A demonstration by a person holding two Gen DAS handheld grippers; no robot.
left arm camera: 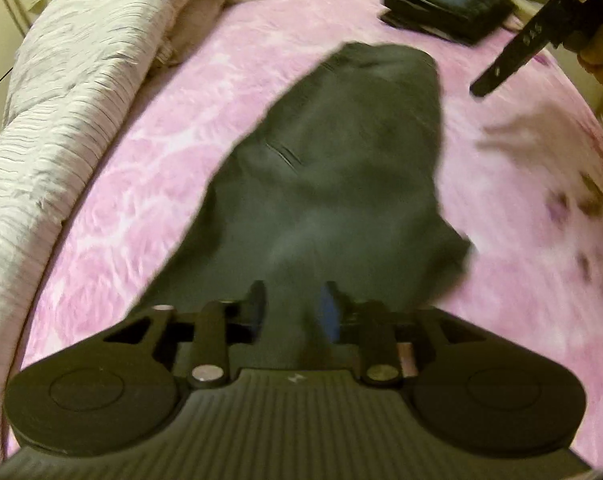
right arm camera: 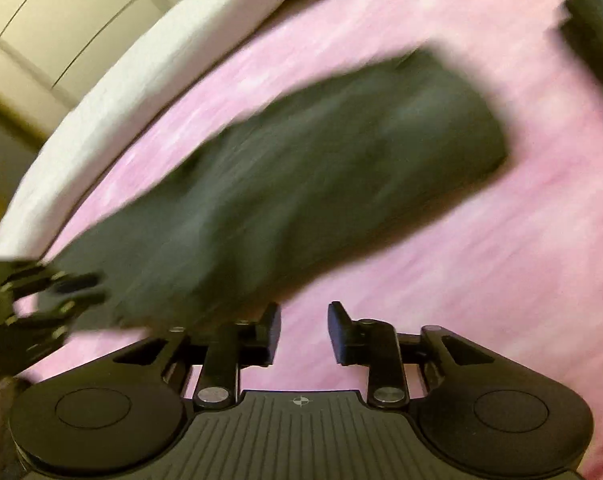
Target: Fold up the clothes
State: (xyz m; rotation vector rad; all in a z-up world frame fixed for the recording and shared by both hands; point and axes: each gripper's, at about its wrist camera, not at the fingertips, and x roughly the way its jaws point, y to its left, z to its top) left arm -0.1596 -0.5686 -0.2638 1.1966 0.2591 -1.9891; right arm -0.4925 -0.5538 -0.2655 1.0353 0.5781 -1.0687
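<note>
- A dark garment [left arm camera: 333, 168] is lying lengthwise on the pink bedspread [left arm camera: 149, 184], folded into a long strip.
- The left gripper [left arm camera: 293, 308] is standing part open over its near end — cloth between the fingers, grip unclear.
- The right gripper [right arm camera: 304, 330] is hanging part open beside the garment's edge — holding nothing.

on the bed: one dark garment [left arm camera: 333, 168] laid out long; one stack of folded dark clothes [left arm camera: 441, 4], piece count unreadable through blur; one pink sheet [left arm camera: 149, 168]; one pale rumpled blanket [left arm camera: 61, 80]; two grippers, left gripper [left arm camera: 293, 304], right gripper [right arm camera: 303, 328].
</note>
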